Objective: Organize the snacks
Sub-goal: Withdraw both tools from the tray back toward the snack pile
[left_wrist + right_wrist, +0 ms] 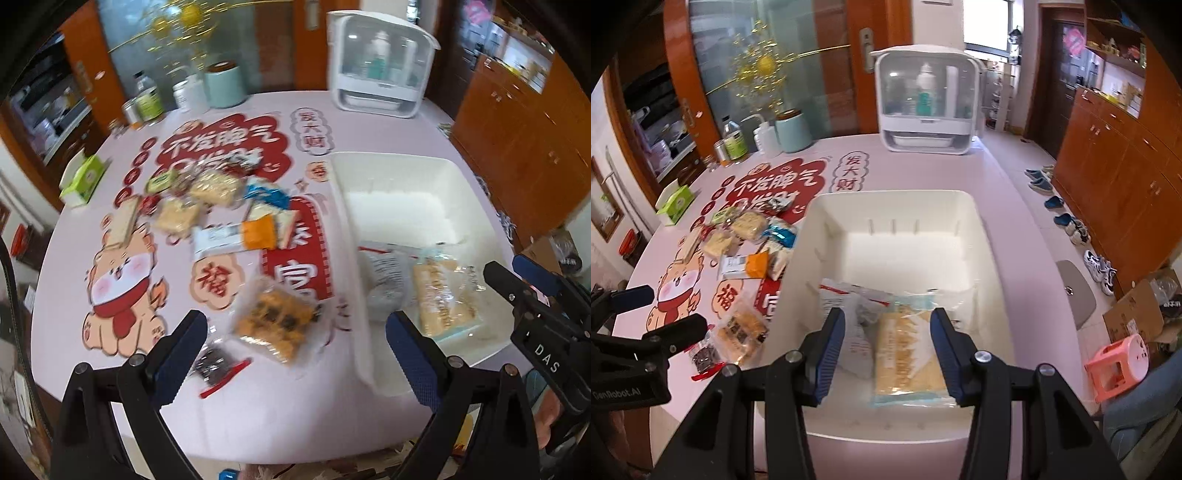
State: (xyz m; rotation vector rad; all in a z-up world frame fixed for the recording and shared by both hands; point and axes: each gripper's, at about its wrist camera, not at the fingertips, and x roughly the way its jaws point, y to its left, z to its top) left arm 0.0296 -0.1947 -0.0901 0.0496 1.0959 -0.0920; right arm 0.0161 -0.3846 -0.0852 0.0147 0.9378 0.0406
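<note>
Two packets lie in the white bin (982, 258); many snacks (221, 199) remain on the table (258, 417); left gripper (295, 354) and right gripper (888, 350) both spread, empty.

Blurred beyond reading: print on the orange-and-white flat snack packet (236, 235). Partly hidden beneath the clear-wrapped pale cracker bar (908, 354): grey crumpled foil pouch (866, 312).

Both grippers (295, 354) (888, 354): black frames, blue ribbed pads, silver screws; white lettering, perhaps "DAS".

White bin (982, 236) on a pale pink surface (1008, 177) printed with red cartoon patterns; tongs (887, 354) with blue pads.
</note>
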